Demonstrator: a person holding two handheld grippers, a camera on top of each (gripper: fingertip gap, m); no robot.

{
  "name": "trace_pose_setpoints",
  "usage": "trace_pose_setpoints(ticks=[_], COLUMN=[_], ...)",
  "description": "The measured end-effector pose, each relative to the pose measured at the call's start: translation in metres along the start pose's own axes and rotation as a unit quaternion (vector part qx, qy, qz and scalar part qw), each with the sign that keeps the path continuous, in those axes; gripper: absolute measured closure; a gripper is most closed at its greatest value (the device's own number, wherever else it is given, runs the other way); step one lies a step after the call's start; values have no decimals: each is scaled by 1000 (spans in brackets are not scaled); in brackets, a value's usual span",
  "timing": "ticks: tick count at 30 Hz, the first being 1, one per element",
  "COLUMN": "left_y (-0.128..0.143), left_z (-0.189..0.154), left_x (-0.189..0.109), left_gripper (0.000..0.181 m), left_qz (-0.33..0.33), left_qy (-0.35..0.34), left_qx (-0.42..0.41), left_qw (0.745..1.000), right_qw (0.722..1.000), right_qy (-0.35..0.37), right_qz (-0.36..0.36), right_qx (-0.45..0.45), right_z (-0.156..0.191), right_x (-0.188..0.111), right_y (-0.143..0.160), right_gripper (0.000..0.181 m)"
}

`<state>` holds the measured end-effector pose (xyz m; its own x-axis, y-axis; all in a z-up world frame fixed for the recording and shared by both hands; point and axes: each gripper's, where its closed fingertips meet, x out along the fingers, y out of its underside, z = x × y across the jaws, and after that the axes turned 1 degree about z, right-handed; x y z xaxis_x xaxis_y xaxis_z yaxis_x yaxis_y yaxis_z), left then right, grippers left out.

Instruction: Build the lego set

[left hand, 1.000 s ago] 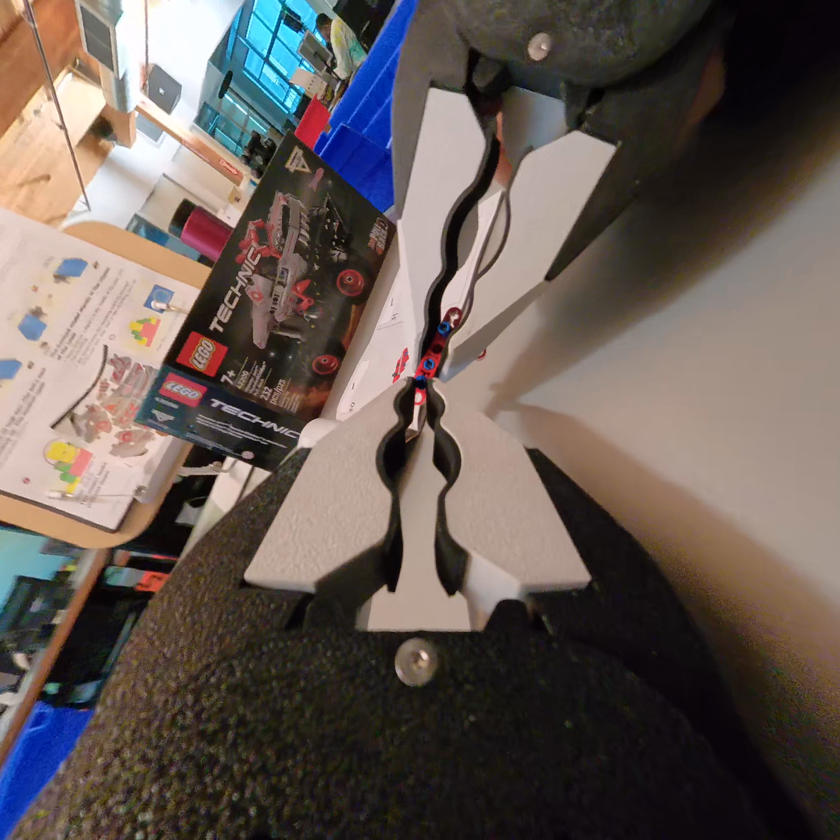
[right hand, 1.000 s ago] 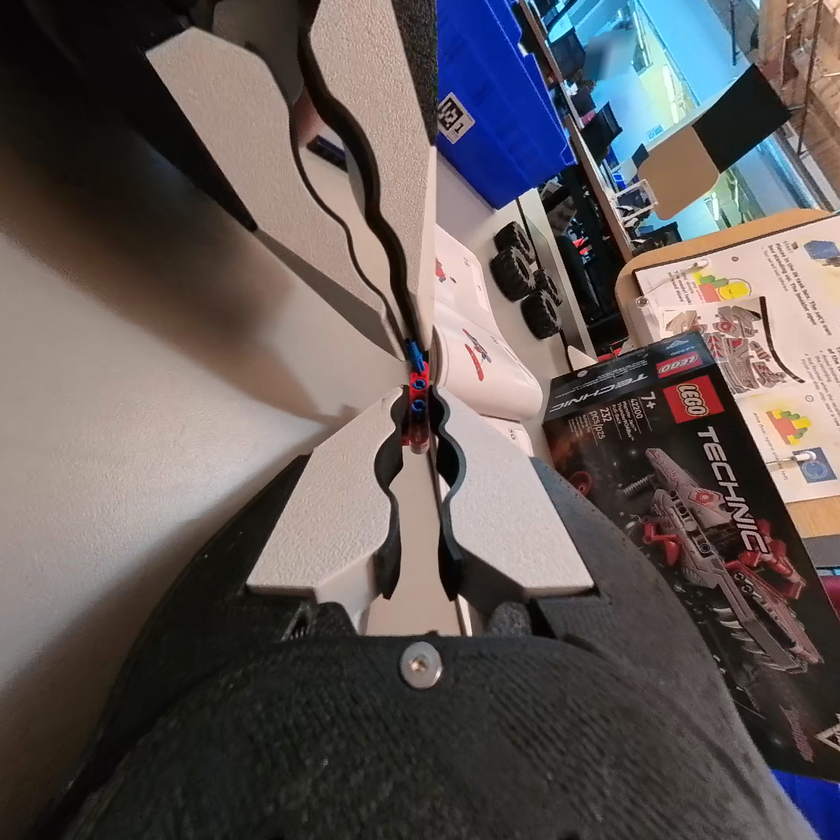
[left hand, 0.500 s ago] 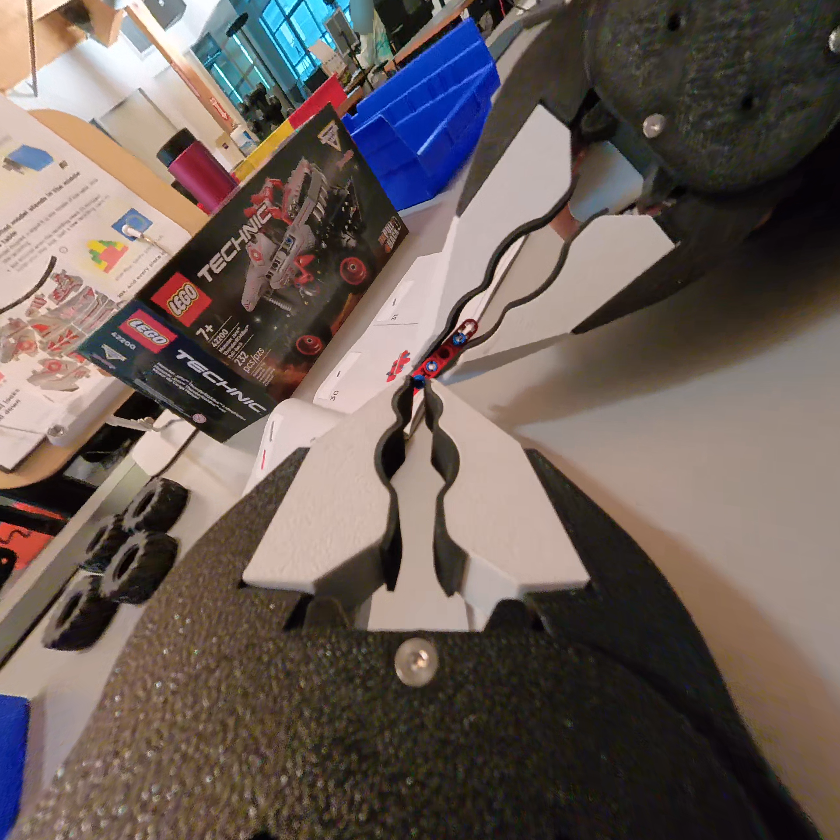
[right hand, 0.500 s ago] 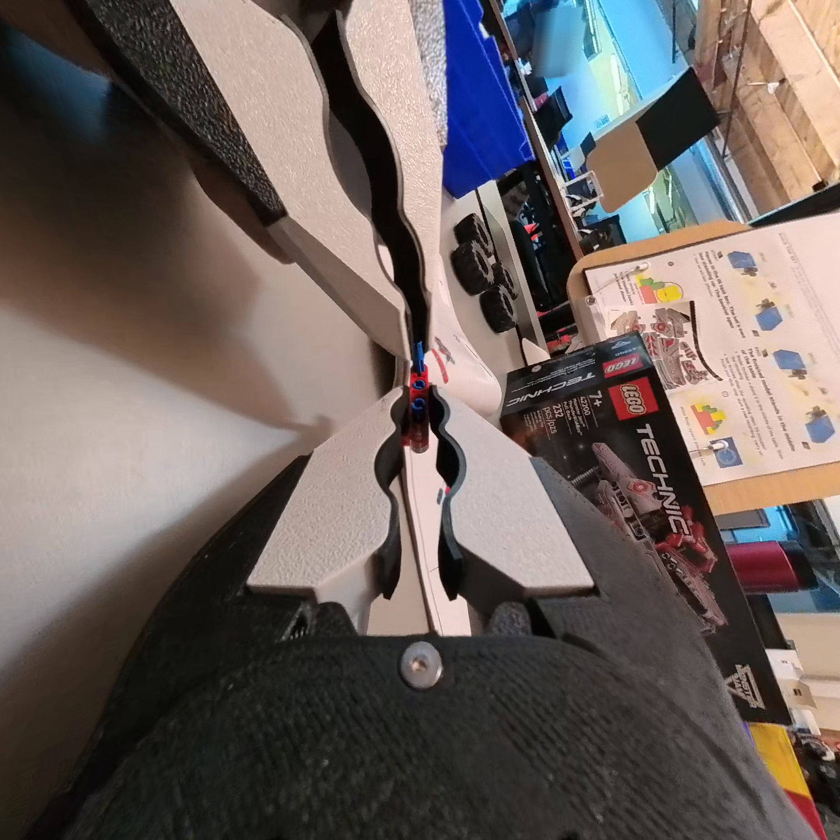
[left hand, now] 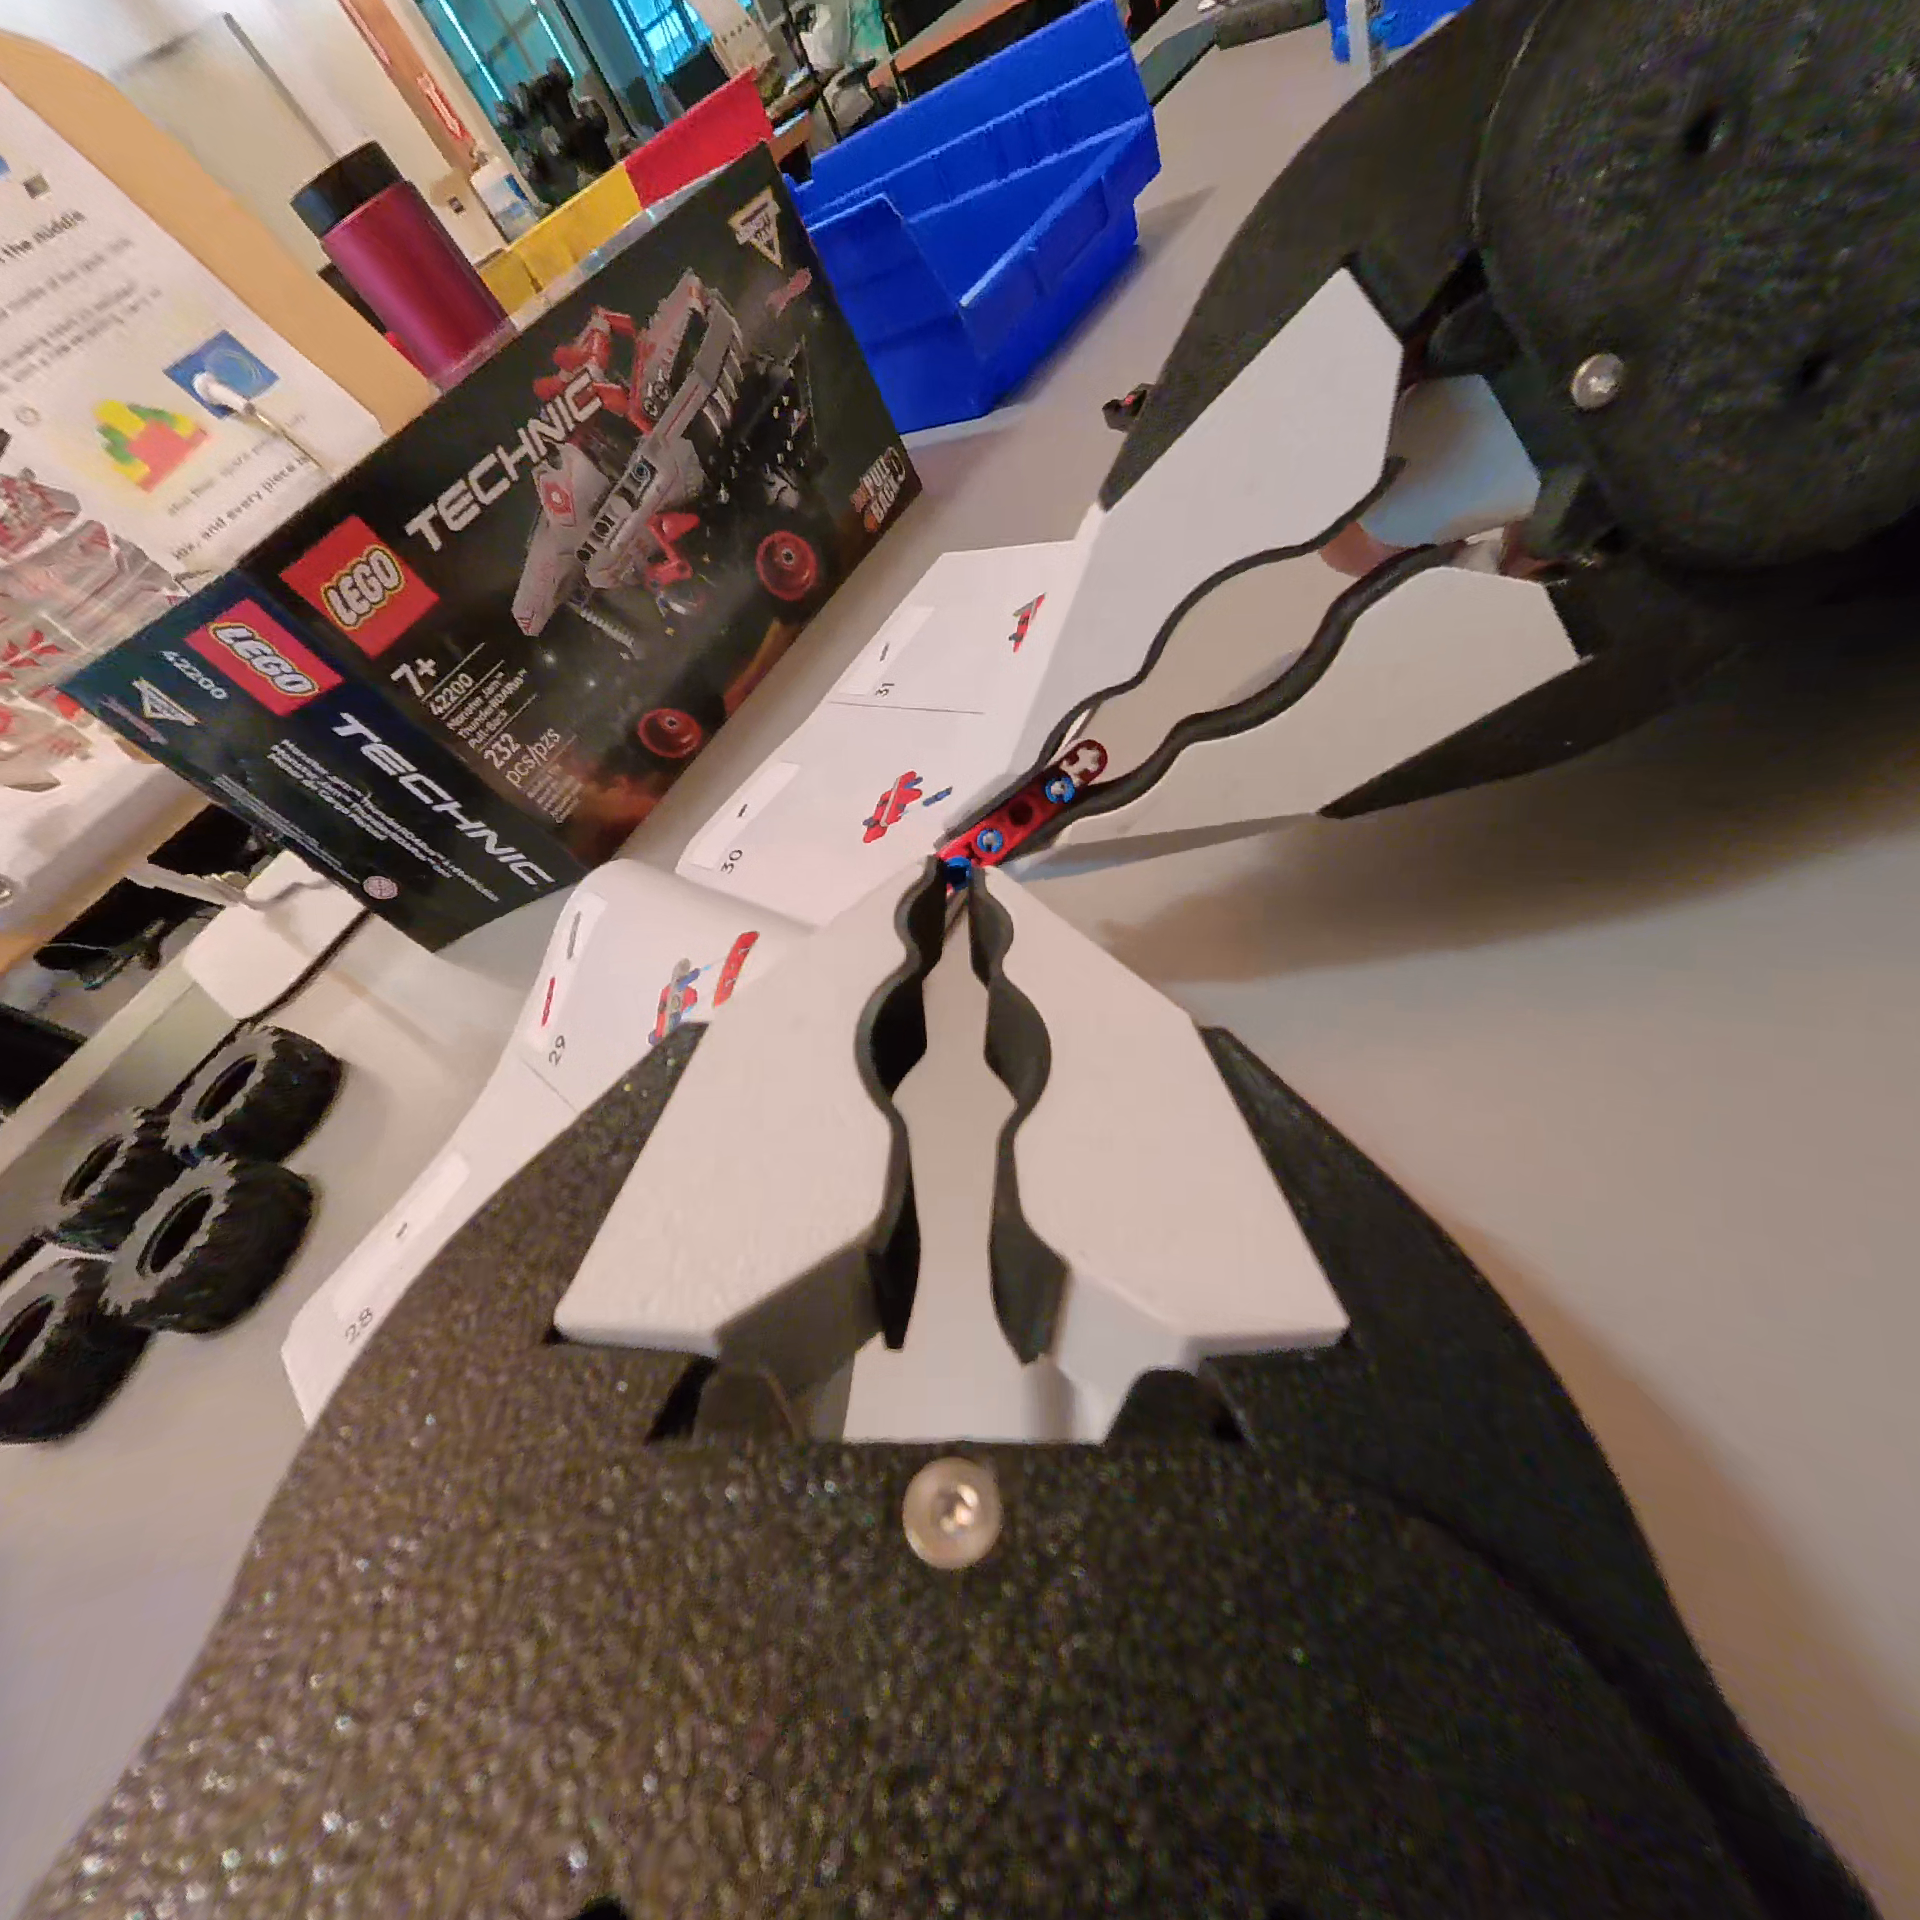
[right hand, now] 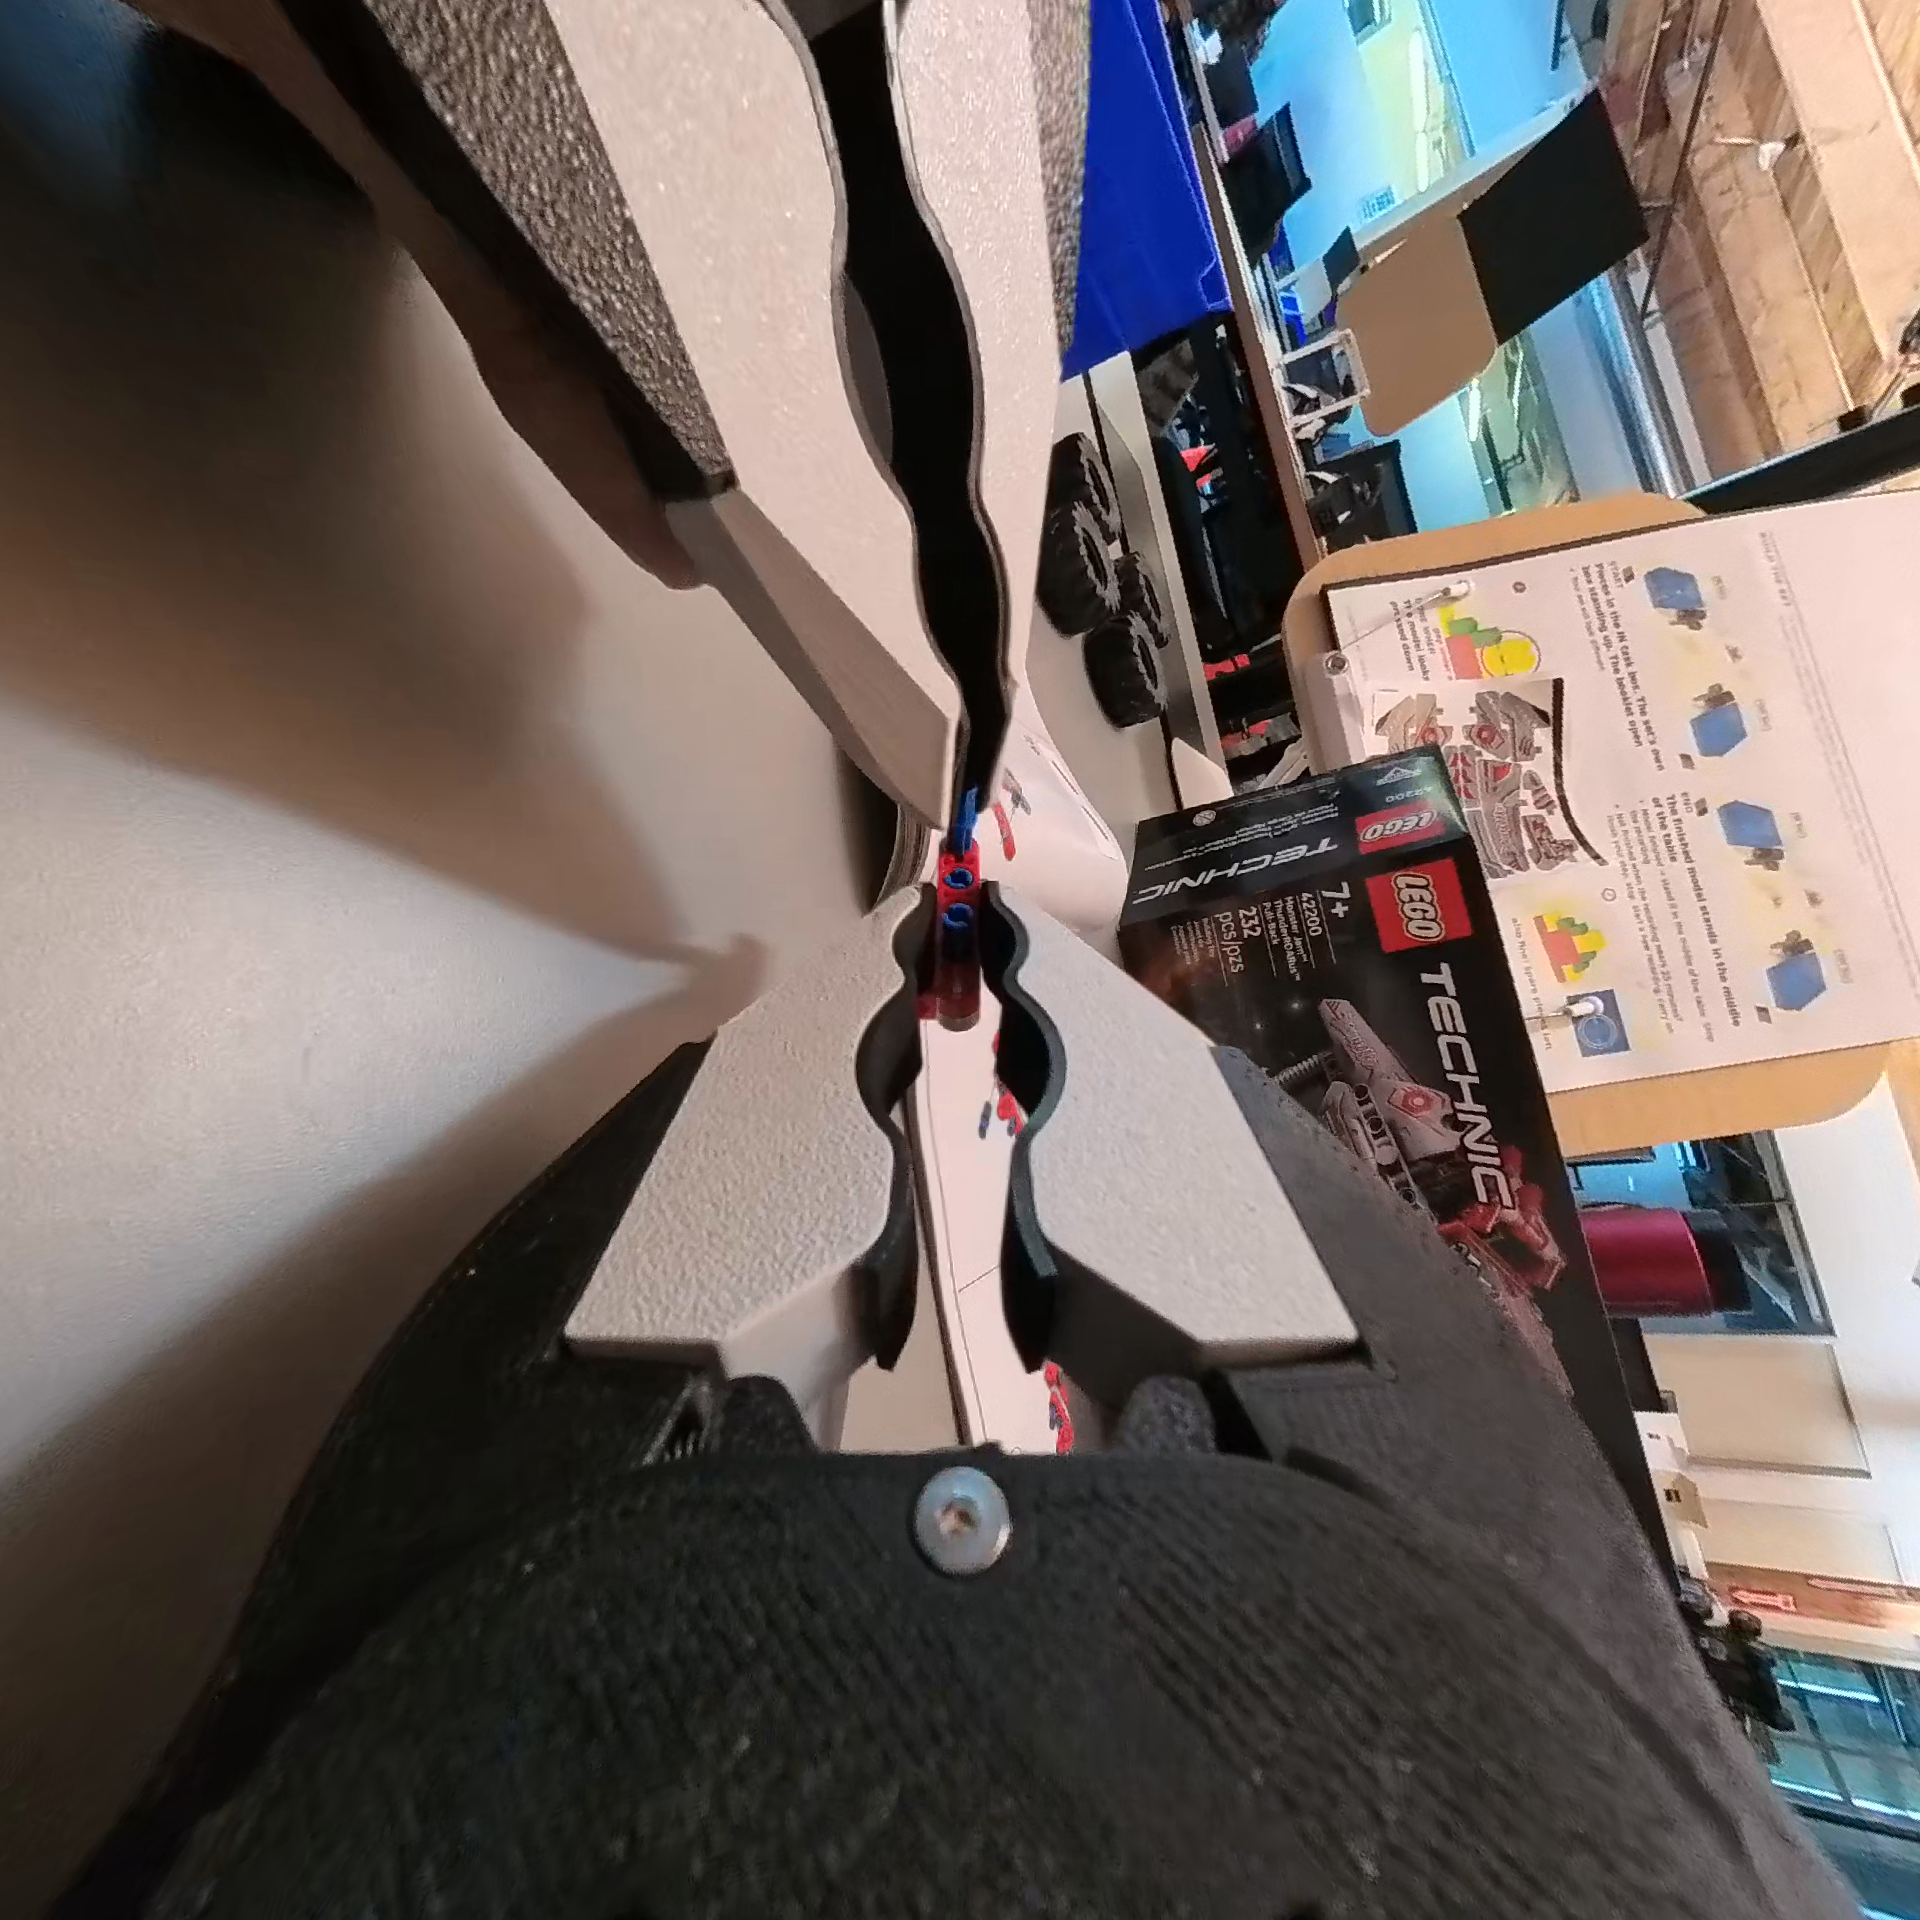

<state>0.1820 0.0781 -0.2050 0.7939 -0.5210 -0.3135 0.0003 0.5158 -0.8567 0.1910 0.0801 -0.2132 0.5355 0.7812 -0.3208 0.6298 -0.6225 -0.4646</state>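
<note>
My right gripper [right hand: 958, 914] is shut on a short red beam [right hand: 954, 966] with blue pins in its holes. In the left wrist view it [left hand: 997, 836] reaches in from the upper right with the beam [left hand: 1023, 812]. My left gripper [left hand: 956, 883] is shut on a small blue pin [left hand: 956, 875] and holds it against the near end of the beam. In the right wrist view the left gripper [right hand: 971, 790] comes down from the top with the pin [right hand: 966, 816]. The two grippers meet tip to tip above the open instruction booklet [left hand: 894, 727].
The dark set box [left hand: 540, 623] stands behind the booklet on the grey table [left hand: 1558, 1143]. Several black tyres [left hand: 177, 1226] lie at the left. Blue bins [left hand: 987, 229] and a maroon bottle [left hand: 416, 281] stand farther back. A poster board [right hand: 1662, 790] stands behind the box. Left and right tips are no more than a few centimetres apart.
Both grippers have turned together while staying tip to tip, so the box and table have swung in both views. The beam and pin remain gripped.
</note>
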Motion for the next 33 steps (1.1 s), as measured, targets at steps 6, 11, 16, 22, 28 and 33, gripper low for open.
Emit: trace_pose_setpoints(ticks=[6, 11, 16, 22, 28, 33], left_y=[-14, -29, -29, -23, -12, -10], left_z=[7, 15, 17, 15, 12, 11], left_x=[-7, -14, -16, -16, -18, -18], left_gripper=[180, 180, 180, 180, 180, 180], left_qz=[-44, -55, -40, 1, 45, 58], left_qy=[23, 17, 1, -34, -26, -26], left_qx=[-92, -186, -138, 7, 182, 166], left_qw=[994, 981, 990, 999, 982, 984], right_qw=[999, 995, 994, 995, 995, 997], right_qy=[38, 85, 93, 75, 20, 30], right_qz=[-27, -42, -41, -42, -59, -48], right_qx=[19, 32, 41, 55, 77, 52], right_z=[-13, -27, -29, -25, -12, -11], right_x=[-6, -10, -9, -7, -4, -3], right_y=[-11, -21, -24, -23, -24, -24], right_gripper=[177, 177, 176, 177, 177, 176])
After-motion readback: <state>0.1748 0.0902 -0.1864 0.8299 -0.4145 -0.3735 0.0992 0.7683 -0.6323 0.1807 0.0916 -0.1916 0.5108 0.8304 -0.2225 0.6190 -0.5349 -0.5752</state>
